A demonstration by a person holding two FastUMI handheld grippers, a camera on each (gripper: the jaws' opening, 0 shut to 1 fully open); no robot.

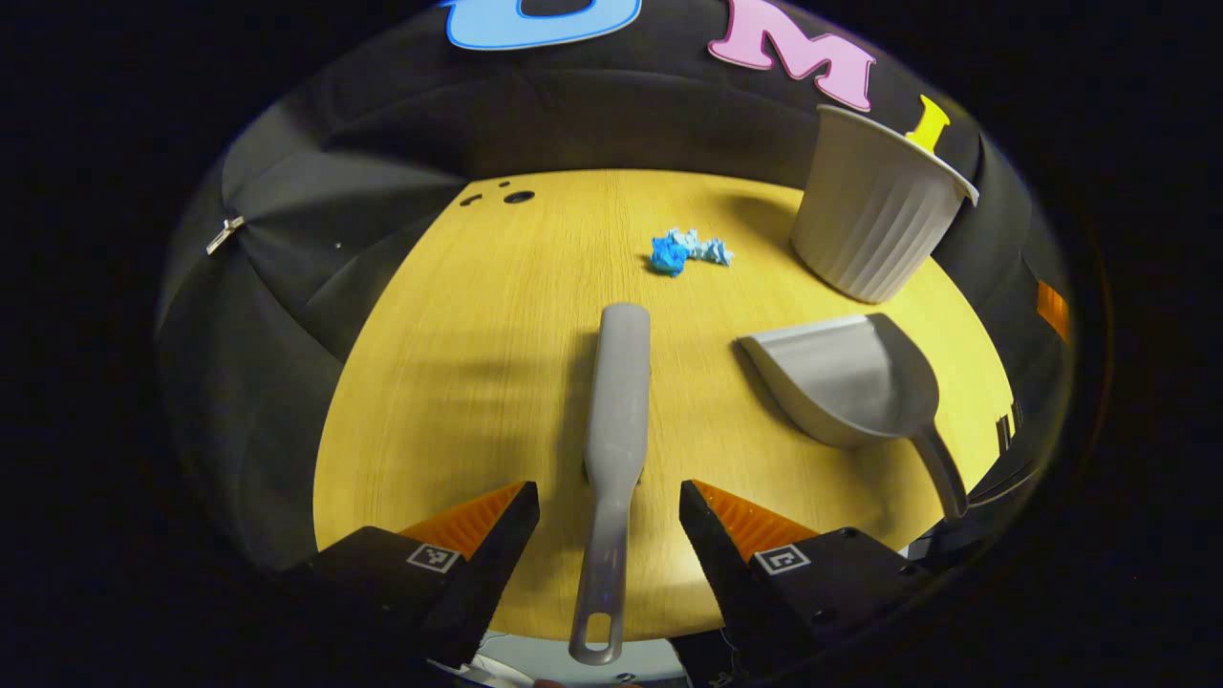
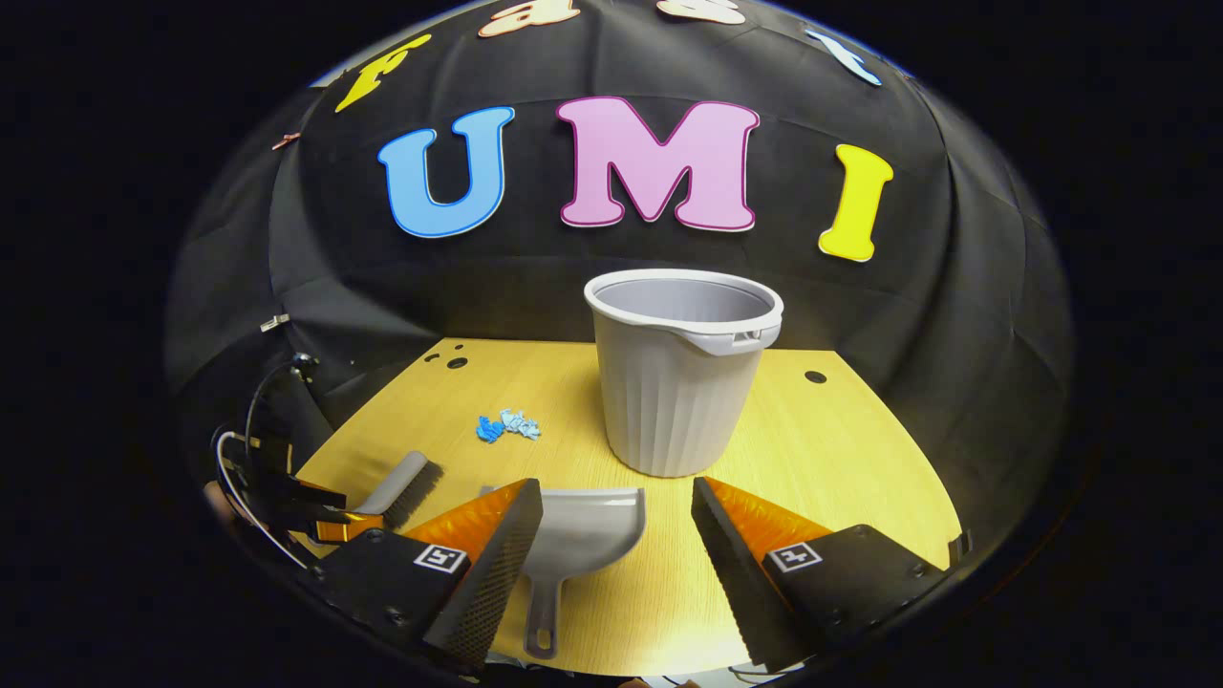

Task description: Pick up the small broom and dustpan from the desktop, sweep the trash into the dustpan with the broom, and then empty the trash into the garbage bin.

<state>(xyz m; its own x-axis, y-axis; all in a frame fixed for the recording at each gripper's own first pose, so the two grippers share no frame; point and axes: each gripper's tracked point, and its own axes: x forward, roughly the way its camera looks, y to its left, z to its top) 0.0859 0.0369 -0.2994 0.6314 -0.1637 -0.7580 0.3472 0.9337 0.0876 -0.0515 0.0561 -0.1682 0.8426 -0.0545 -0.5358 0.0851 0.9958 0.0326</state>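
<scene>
Down at the bottom of the left gripper view, the left gripper (image 1: 610,511) has its jaws spread wide, with the handle of the small broom (image 1: 616,420) running up between them and touching neither finger. The broom lies flat on the wooden desktop (image 1: 459,363), its loop end at the bottom edge of the frame and its head reaching toward the centre. Right of it, apart from it, sits the dustpan (image 1: 846,382), mouth toward the upper left, handle slanting to the lower right. Above the broom head lies the trash (image 1: 688,251), a crumpled blue wad. At the upper right stands the garbage bin (image 1: 874,215), ribbed and pale, just above the dustpan.

Likewise in the right gripper view the right gripper (image 2: 616,535) is wide open at the bottom of the frame, holding nothing, with the dustpan (image 2: 583,530) lying between its fingers, handle pointing down. The garbage bin (image 2: 680,377) stands upright at centre. The trash (image 2: 506,426) lies left of the bin, the broom (image 2: 401,485) at lower left, with the left gripper (image 2: 330,511) at its near end.
</scene>
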